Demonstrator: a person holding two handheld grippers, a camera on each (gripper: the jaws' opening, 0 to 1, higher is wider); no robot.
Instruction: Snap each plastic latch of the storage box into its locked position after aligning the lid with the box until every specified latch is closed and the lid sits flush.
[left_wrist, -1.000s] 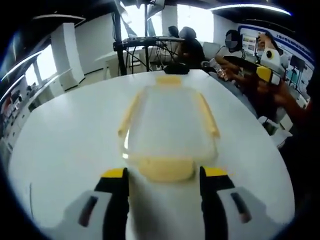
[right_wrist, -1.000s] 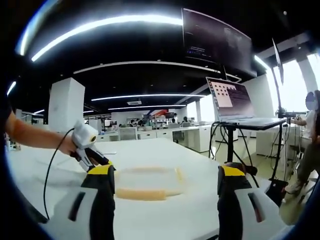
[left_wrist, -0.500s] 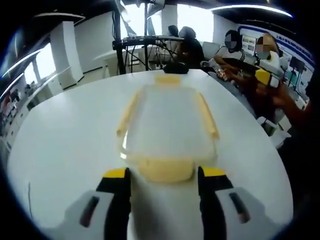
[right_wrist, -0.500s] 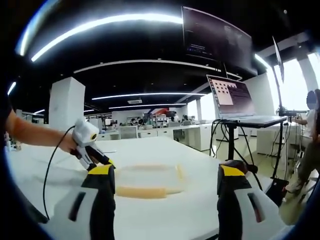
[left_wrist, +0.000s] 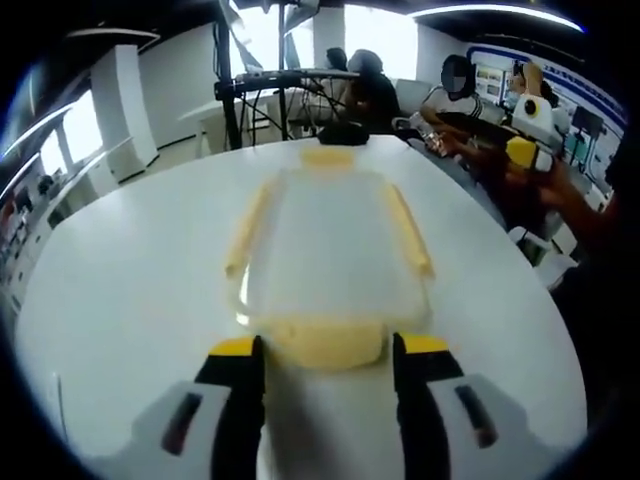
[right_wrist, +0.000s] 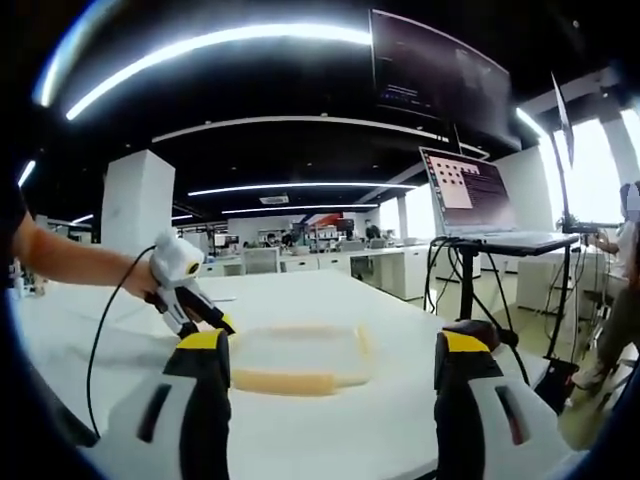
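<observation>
While the left gripper (left_wrist: 328, 352) hovers spread, the storage box (left_wrist: 328, 255) lies ahead.

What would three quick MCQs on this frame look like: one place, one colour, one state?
1. Where is the box?
A. on the white table
B. on the floor
C. on a chair

2. What colour are the latches?
A. blue
B. yellow
C. red

3. How do the left gripper's jaws stand?
A. shut on the lid
B. shut on a cable
C. open, with the near latch between the tips

Key: 1 A, the box rests on the table top in the left gripper view. 2 B, the end and side latches are pale yellow against the clear lid. 3 C, a wide gap shows between the jaws, with the latch in it.
</observation>
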